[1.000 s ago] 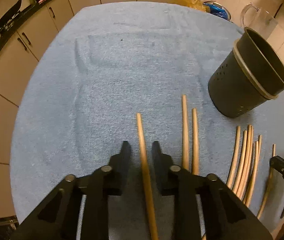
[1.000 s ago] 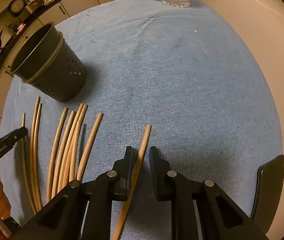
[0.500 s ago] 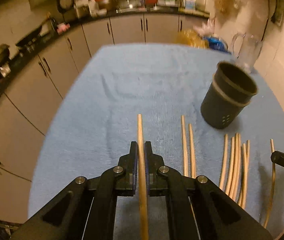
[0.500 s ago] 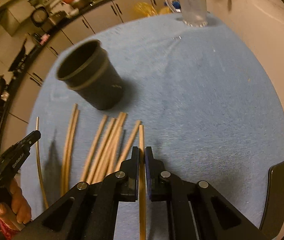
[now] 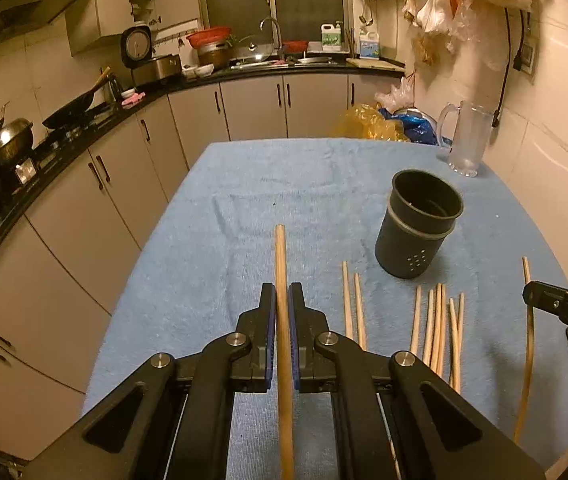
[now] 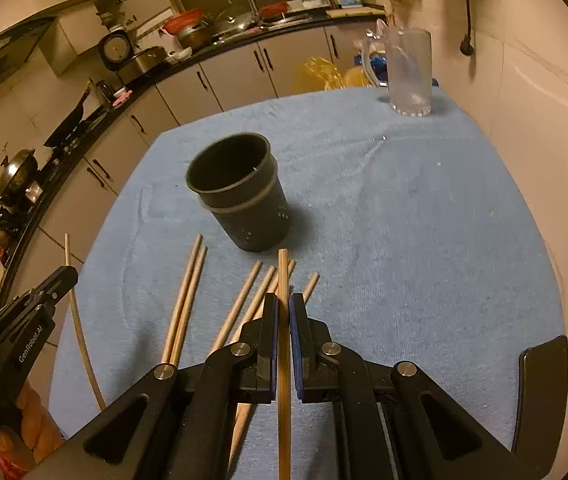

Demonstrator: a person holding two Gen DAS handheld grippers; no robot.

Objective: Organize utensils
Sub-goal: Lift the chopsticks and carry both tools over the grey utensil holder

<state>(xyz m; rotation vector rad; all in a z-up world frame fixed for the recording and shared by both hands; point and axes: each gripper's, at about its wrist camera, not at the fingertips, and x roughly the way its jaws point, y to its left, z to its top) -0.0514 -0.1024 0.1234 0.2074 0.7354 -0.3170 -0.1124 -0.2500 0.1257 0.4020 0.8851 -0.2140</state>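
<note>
Two chopsticks are clamped — one (image 5: 282,304) in the left gripper (image 5: 282,312); one (image 6: 283,312) in the right gripper (image 6: 283,316).

Smooth wooden chopsticks (image 5: 436,328) lie on nubby blue cloth (image 5: 212,264) beside a matt plastic holder (image 5: 416,228).

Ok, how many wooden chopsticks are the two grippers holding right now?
2. The first round wooden chopstick is clamped in the left gripper, the second chopstick in the right gripper. The loose chopsticks lie on the blue towel; no held one appears hidden.
</note>
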